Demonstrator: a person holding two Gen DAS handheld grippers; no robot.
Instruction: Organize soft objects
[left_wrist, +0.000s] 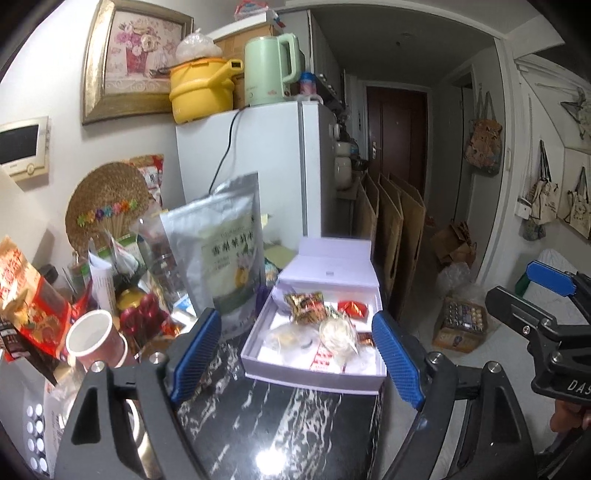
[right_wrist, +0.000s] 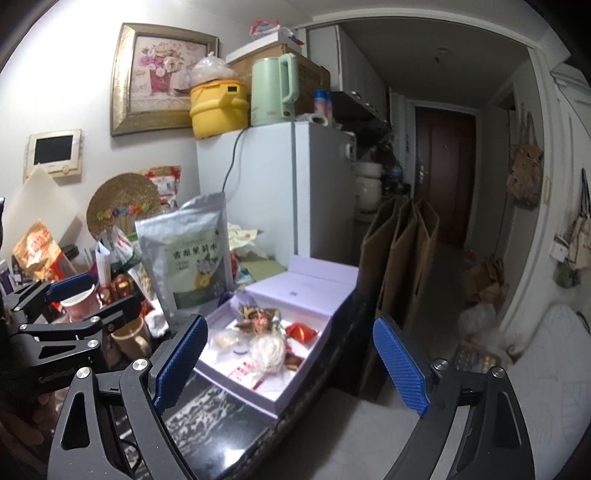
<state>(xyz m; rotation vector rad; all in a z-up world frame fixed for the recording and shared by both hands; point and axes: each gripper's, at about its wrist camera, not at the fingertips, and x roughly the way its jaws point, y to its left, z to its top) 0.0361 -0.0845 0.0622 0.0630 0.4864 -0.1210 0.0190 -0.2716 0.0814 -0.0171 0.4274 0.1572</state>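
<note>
An open white box (left_wrist: 255, 358) (right_wrist: 295, 384) sits at the right end of the black marble table (left_wrist: 280, 421) (right_wrist: 214, 417). Inside lie soft snack packets: a brown patterned packet (left_wrist: 306, 306) (right_wrist: 258, 316), a red wrapped sweet (left_wrist: 352, 308) (right_wrist: 301, 331), a clear packet with a white round piece (left_wrist: 338, 332) (right_wrist: 267, 350) and a pale packet (left_wrist: 286, 338) (right_wrist: 227, 339). My left gripper (left_wrist: 295, 358) is open and empty, just short of the box. My right gripper (right_wrist: 291, 365) is open and empty, to the box's right front; it also shows in the left wrist view (left_wrist: 546, 291).
A tall silver-green pouch (left_wrist: 227, 254) (right_wrist: 192, 258) stands left of the box. A paper cup (left_wrist: 94, 339), red packets (left_wrist: 29, 291) and jars crowd the table's left. A white fridge (left_wrist: 255, 166) stands behind. Brown paper bags (right_wrist: 399, 266) lean beside the table's right edge.
</note>
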